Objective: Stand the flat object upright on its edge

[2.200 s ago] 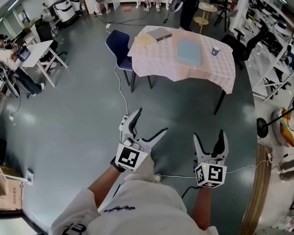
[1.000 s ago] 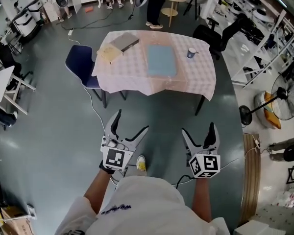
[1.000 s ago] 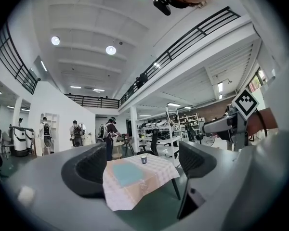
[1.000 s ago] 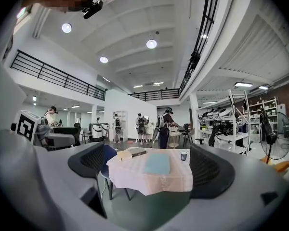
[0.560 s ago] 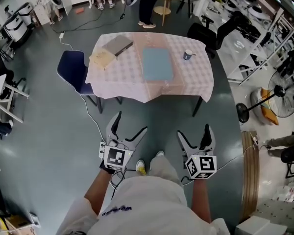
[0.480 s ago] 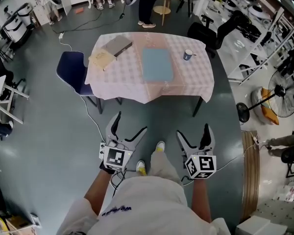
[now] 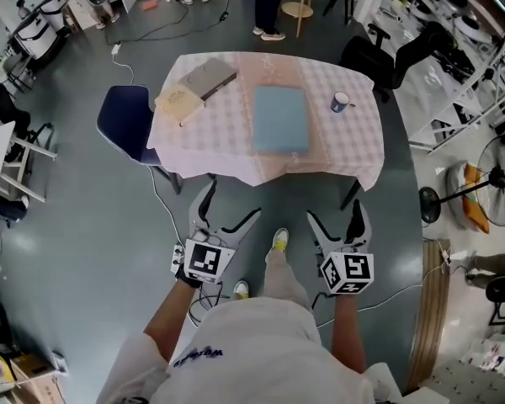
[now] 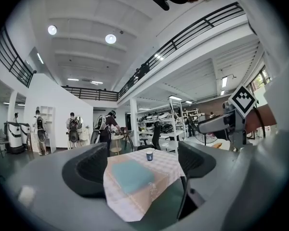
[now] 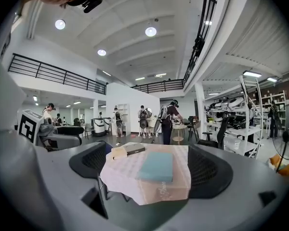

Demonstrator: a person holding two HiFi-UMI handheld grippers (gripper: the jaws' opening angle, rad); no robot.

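Observation:
A flat light-blue slab (image 7: pixel 280 118) lies on the table with the pink checked cloth (image 7: pixel 204 144); it also shows as a pale blue slab (image 8: pixel 131 173) in the left gripper view and a blue slab (image 9: pixel 157 166) in the right gripper view. My left gripper (image 7: pixel 228 207) is open and empty over the floor, short of the table's near edge. My right gripper (image 7: pixel 337 218) is open and empty too, beside it. Both are well apart from the slab.
A grey book (image 7: pixel 208 77) and a tan board (image 7: pixel 178 103) lie at the table's far left, a small cup (image 7: pixel 341 102) at its far right. A blue chair (image 7: pixel 128 124) stands left of the table. Shelving, chairs and a fan (image 7: pixel 492 169) line the right side. People stand beyond.
I have walked closer to the table; it is larger and nearer in the head view. Both grippers stayed open and now sit just short of its near edge.

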